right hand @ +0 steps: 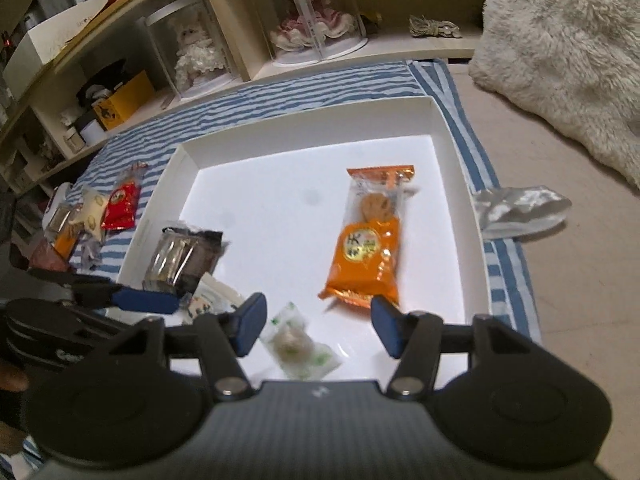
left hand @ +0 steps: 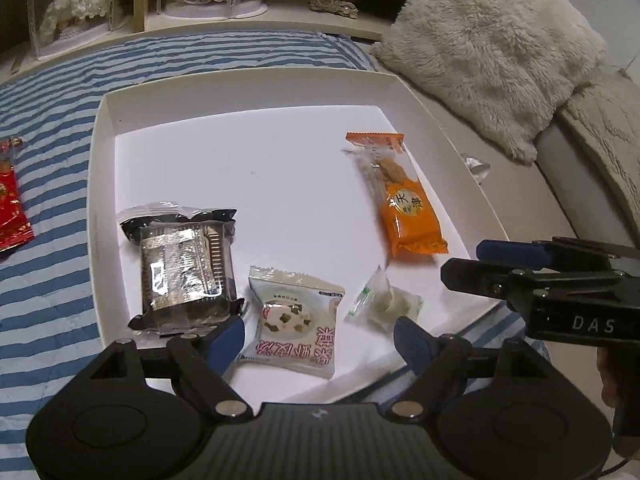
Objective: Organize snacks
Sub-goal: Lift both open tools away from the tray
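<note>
A shallow white tray (left hand: 105,168) lies on a blue-striped cloth. In it are a black-and-silver packet (left hand: 184,268), a white packet with pink characters (left hand: 296,316), a small clear candy with green print (left hand: 386,300) and an orange biscuit packet (left hand: 404,204). My left gripper (left hand: 320,336) is open over the tray's near edge, its pads on either side of the white packet without touching it. My right gripper (right hand: 320,326) is open too. The clear candy (right hand: 300,344) lies loose on the tray between its fingers, and the orange packet (right hand: 368,248) lies just beyond.
Several more snacks (right hand: 92,216) and a red packet (left hand: 12,200) lie on the striped cloth left of the tray. A crumpled silver wrapper (right hand: 520,212) sits right of it. A fluffy cushion (left hand: 492,40) is at the back right, and a shelf with doll cases (right hand: 192,56) runs behind.
</note>
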